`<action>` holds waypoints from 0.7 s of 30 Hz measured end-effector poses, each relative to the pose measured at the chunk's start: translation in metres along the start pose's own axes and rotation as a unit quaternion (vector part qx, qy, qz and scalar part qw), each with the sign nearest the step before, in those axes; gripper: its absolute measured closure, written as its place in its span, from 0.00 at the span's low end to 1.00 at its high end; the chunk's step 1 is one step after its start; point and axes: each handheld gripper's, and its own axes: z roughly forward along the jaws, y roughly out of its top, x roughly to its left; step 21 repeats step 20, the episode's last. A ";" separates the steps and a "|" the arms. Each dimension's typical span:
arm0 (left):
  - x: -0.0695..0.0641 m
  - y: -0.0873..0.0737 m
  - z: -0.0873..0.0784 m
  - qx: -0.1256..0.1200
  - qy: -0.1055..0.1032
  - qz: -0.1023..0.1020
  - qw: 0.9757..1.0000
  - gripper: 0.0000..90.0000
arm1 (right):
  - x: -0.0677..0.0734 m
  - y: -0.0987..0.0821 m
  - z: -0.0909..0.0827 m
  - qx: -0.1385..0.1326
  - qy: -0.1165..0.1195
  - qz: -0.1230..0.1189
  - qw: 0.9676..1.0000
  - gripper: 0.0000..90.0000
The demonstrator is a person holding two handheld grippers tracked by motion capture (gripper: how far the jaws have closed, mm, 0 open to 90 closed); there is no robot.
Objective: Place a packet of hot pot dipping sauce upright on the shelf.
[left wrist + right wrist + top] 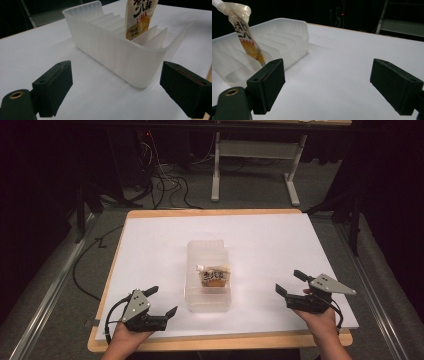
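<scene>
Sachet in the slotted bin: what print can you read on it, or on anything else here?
Sachet in the translucent bin: large dark East Asian characters, cut off and too blurred to quote.
Same sachet, small dark panel low on its front: four small characters, illegible.
Left tool and right tool: no lettering visible.

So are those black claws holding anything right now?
No, nothing is held. The left gripper and right gripper are both open over the white table, apart from the plastic bin and its pouch.
</scene>
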 end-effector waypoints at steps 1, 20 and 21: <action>0.000 0.000 0.000 0.000 0.000 0.000 1.000 0.13 | 0.000 0.000 0.000 0.000 0.000 0.000 1.000 0.15; -0.003 -0.001 0.009 0.012 -0.001 0.003 1.000 0.13 | -0.005 -0.027 -0.010 0.016 -0.063 -0.002 0.998 0.15; -0.003 -0.001 0.009 0.012 -0.001 0.003 1.000 0.13 | -0.005 -0.027 -0.010 0.016 -0.063 -0.002 0.998 0.15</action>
